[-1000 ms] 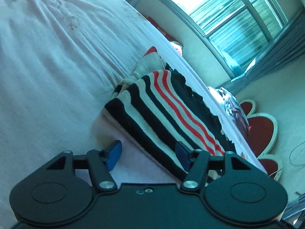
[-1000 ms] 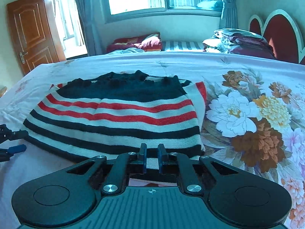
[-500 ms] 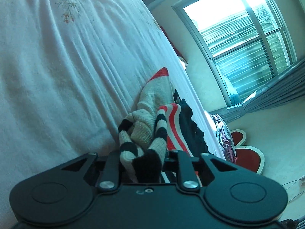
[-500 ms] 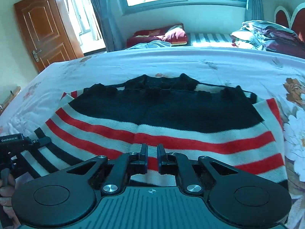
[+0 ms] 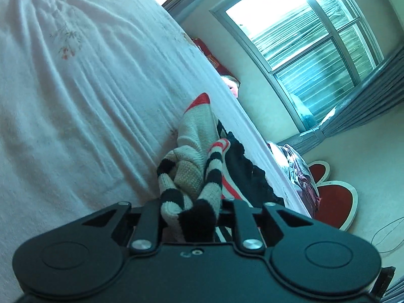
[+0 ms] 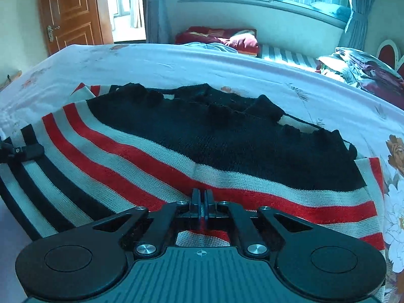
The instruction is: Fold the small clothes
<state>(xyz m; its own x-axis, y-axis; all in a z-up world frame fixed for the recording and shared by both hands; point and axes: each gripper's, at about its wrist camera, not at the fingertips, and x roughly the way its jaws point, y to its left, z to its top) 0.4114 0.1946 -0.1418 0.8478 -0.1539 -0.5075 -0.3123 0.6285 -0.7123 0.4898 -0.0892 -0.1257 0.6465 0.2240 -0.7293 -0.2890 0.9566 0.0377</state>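
A small knitted sweater with black, white and red stripes and a black upper part lies on the bed. My right gripper is shut on its near hem, fabric passing under the fingers. My left gripper is shut on the bunched striped hem corner, and the sweater's edge trails away from it; its fingertips are hidden by the cloth. The left gripper also shows at the left edge of the right wrist view, on the sweater's left side.
The bed has a white sheet with a floral print at the right. A pile of clothes lies at the far right near the red headboard. A window, curtains and a wooden door stand beyond.
The left gripper closed on the sweater's hem corner and lifted it, bunching the cloth. The right gripper, shut on the hem, carried it forward over the sweater toward the black part.
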